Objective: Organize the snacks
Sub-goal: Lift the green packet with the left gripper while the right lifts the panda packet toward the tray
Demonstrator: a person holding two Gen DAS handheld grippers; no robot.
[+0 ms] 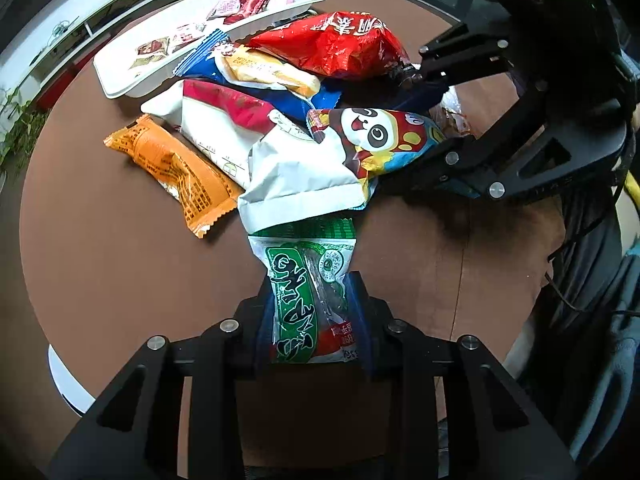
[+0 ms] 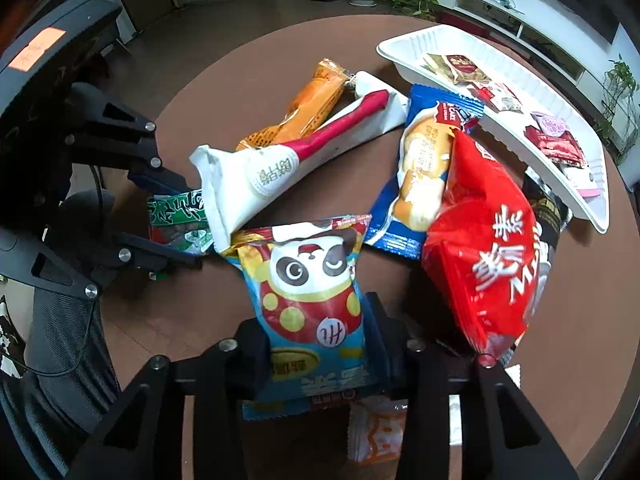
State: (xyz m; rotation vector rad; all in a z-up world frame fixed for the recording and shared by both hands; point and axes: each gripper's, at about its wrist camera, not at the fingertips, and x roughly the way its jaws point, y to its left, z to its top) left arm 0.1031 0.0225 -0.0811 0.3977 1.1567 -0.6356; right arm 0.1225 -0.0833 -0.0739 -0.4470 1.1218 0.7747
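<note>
snacks in crinkly foil packets lie heaped on the round brown table just beside the white ribbed tray, which holds a few small wrapped sweets. the left gripper pinches the green packet, the right gripper the panda packet; bare tabletop lies away from the tray.

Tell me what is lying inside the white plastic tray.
The white plastic tray holds several small wrapped snacks, mostly red and brown ones. Its near end is hidden behind the big red foil bag, so anything there cannot be seen.
</note>
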